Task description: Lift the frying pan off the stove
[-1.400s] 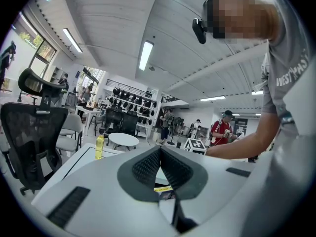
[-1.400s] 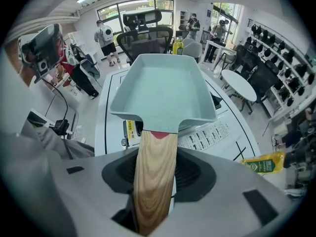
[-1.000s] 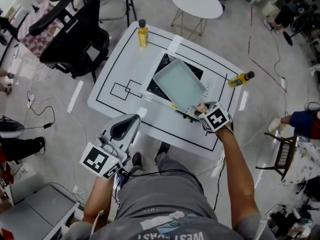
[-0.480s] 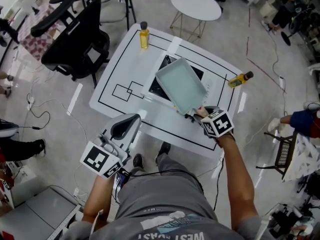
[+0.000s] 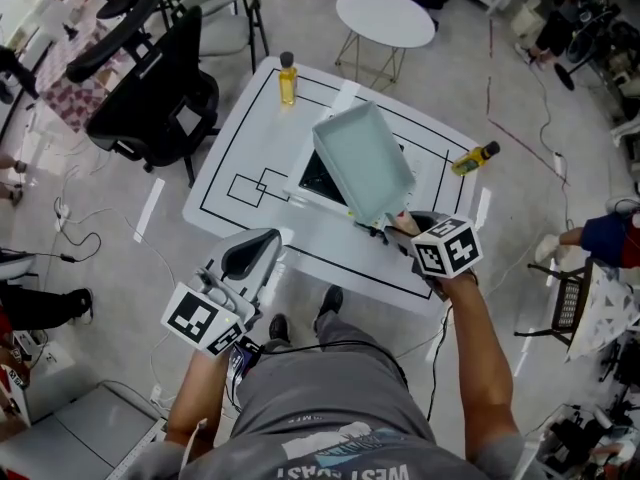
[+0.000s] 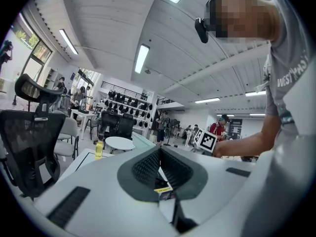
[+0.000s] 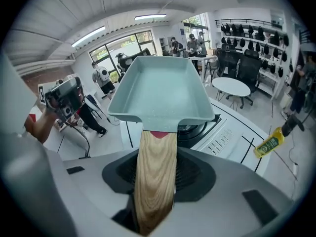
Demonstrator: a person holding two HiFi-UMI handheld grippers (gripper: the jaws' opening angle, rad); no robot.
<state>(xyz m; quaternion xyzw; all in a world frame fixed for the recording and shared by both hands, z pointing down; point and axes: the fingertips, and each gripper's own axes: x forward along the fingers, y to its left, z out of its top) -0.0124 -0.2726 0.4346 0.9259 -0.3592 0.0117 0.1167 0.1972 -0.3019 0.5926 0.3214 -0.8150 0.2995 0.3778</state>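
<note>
A pale green rectangular frying pan (image 5: 362, 161) with a wooden handle (image 7: 155, 169) hangs tilted in the air above the black stove (image 5: 318, 180). My right gripper (image 5: 401, 227) is shut on the handle near its end. In the right gripper view the pan (image 7: 160, 90) fills the middle, clear of the burner (image 7: 193, 130) below it. My left gripper (image 5: 250, 254) is held low at the table's near edge, away from the stove. Its pads meet with nothing between them, as the left gripper (image 6: 159, 163) shows in its own view.
The white table (image 5: 240, 138) has black lines taped on it. A yellow bottle (image 5: 287, 72) stands at its far corner and another bottle (image 5: 473, 158) lies at the right edge. A black office chair (image 5: 150, 83) is on the left, a round white table (image 5: 386, 14) behind.
The pan has risen off the stove and come nearer to me in the right gripper, which moved up and a little right. The left gripper has stayed put.
</note>
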